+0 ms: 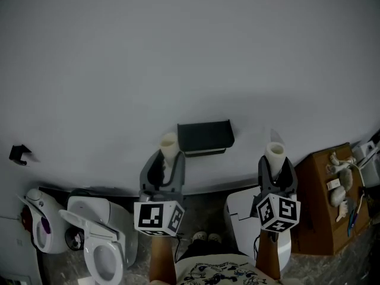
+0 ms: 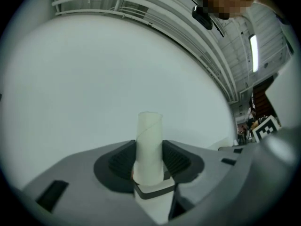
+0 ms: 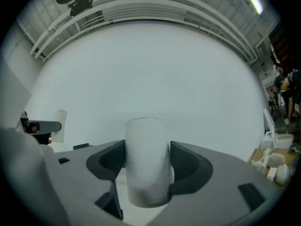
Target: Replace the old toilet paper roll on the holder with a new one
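Black holder on pale grey wall, cream tube left, white roll right, black-and-white squared marker cubes.

The left gripper clamps an upright, empty cardboard tube between its jaws. Behind it stands a plain white wall

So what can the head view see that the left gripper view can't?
Only the head view shows the toilet on the floor and the black holder on the wall. Only the left gripper view shows the ceiling light and the slats up there. Both show the left gripper squeezing a thin cardboard tube, with the white wall behind it.
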